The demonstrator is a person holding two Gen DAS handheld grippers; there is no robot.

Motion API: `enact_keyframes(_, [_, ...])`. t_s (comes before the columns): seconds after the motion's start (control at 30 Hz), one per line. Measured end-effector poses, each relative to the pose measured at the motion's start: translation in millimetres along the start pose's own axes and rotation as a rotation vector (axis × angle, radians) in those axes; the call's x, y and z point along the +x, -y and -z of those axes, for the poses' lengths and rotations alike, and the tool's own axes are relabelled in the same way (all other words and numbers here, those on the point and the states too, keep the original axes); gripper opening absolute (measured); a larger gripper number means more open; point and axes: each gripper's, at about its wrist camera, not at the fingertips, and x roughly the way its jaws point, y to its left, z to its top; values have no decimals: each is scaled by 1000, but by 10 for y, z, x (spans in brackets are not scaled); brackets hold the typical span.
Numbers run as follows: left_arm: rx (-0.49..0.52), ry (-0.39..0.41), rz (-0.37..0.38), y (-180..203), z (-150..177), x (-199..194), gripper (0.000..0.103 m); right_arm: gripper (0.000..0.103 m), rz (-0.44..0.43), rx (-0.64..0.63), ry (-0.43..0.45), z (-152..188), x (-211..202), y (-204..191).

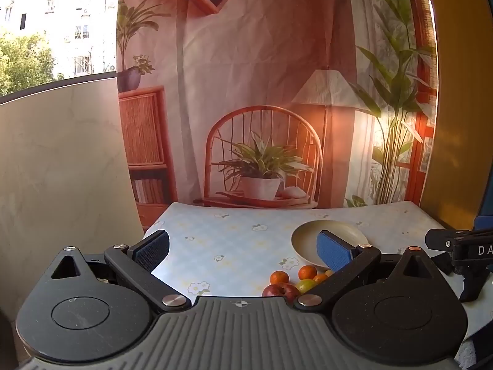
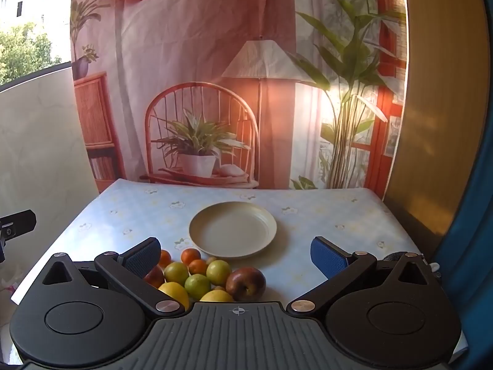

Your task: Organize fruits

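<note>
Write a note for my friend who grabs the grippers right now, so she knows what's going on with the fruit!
Left gripper: open, holding nothing.
Right gripper: open, holding nothing, above the fruit pile.
Plate: bare, mid-table on the flowered tablecloth.
Fruit: all heaped on the cloth just in front of the plate: red apple, green citrus, lemon, tangerines.
Done: nothing is on the plate yet.
Left: probably move each fruit onto the plate; the apple looks easiest to reach first.

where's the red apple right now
In the right wrist view the red apple sits on the table at the right end of the fruit pile, just in front of the empty plate, beside a lemon.
</note>
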Motion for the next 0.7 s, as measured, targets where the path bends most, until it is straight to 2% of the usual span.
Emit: enact_keyframes(0.7, [-34,-1,6,-33,-39,-21,103,103,3,-11,14,-39,-72,-7])
